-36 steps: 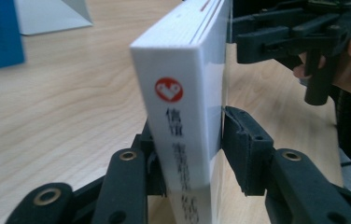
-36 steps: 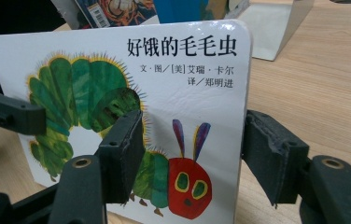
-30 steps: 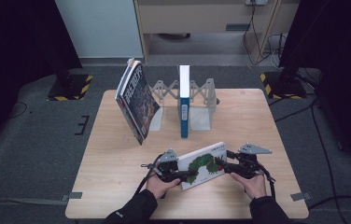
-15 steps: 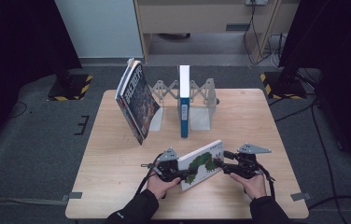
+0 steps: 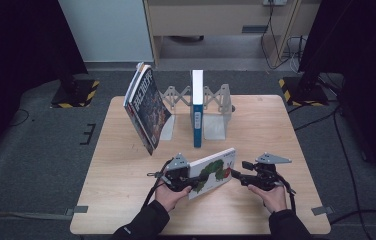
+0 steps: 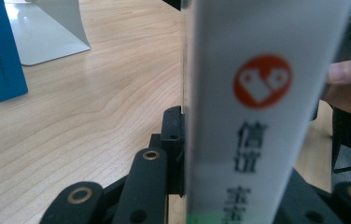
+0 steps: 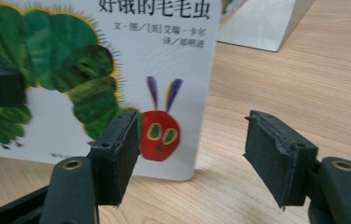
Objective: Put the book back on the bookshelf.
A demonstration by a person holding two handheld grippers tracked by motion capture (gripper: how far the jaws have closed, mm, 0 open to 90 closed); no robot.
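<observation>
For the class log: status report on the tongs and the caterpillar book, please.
Left tongs shut on caterpillar book, held on edge. Right tongs open, just off its cover. Path to the bookend rack looks free.

High view: overhead, facing forward and down across the whole table (image 5: 126,200). Left gripper view: very close to the picture book's (image 6: 243,112) spine. Right gripper view: close on its cover. All three share this book.

On the table (image 5: 126,200), the caterpillar book (image 5: 211,172) stands near the front between both tongs, with the bookend rack (image 5: 216,107) behind it and a leaning book (image 5: 146,107) behind-left.
</observation>
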